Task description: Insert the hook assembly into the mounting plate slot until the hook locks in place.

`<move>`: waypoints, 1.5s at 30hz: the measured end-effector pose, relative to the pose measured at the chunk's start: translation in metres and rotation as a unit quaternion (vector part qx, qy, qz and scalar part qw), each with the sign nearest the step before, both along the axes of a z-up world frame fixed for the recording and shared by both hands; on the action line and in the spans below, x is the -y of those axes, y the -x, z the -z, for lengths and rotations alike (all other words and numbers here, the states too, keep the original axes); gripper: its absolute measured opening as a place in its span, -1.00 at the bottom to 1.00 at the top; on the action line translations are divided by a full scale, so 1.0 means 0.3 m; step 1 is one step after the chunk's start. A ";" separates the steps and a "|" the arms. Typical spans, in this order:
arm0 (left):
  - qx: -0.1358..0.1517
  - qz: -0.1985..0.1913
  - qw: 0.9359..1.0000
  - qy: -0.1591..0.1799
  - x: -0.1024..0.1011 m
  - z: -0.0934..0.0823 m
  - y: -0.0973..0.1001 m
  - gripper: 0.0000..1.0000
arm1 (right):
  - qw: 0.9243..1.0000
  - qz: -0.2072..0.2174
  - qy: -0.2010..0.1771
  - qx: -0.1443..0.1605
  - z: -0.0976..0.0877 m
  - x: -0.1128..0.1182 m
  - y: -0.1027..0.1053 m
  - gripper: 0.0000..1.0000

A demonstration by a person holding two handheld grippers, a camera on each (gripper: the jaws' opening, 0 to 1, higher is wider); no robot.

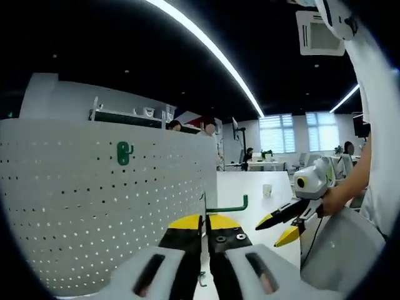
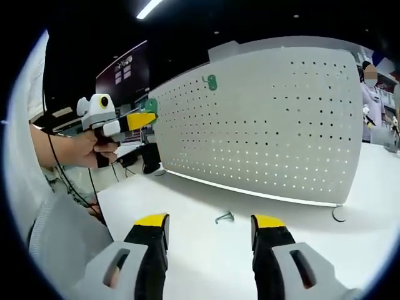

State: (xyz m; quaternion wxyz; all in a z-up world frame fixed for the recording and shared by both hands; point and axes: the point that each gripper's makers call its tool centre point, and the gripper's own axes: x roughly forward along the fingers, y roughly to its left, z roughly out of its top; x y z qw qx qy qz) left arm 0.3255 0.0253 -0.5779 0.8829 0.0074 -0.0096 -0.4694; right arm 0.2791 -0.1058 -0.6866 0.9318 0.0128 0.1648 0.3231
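Your green hook (image 1: 229,207) sits pinched in the left gripper (image 1: 205,232), just beside the pegboard (image 1: 106,206) (not yet seated, I judge). Your right gripper (image 2: 209,226) hangs wide open over the table (image 2: 350,244).

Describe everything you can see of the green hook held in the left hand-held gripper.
The green hook is a thin rod, seemingly coated metal, with a short upturned tip at its far end. It is pinched between the shut yellow-tipped jaws of the left hand-held gripper, pointing out sideways beside the edge of the white pegboard, not yet inserted. In the right gripper view its green end shows at those jaws, near the board's edge.
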 end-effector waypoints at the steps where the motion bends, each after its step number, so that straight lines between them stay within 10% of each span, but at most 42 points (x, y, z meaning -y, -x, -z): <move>1: -0.003 -0.002 1.000 0.001 -0.001 0.002 -0.002 -0.97 | 1.000 0.000 0.000 0.000 0.000 0.001 0.001 0.01; 8: -0.008 -0.004 1.000 -0.005 -0.010 0.014 -0.001 -0.97 | 1.000 0.004 -0.008 0.002 -0.010 0.005 -0.001 0.03; 19: -0.014 -0.017 1.000 -0.001 -0.012 0.025 -0.009 -0.97 | 0.983 -0.025 -0.121 0.139 -0.256 -0.044 0.023 -0.05; 45: -0.018 -0.039 0.999 -0.003 0.020 0.033 0.006 -0.97 | 0.974 -0.053 -0.173 0.137 -0.335 -0.103 0.029 -0.04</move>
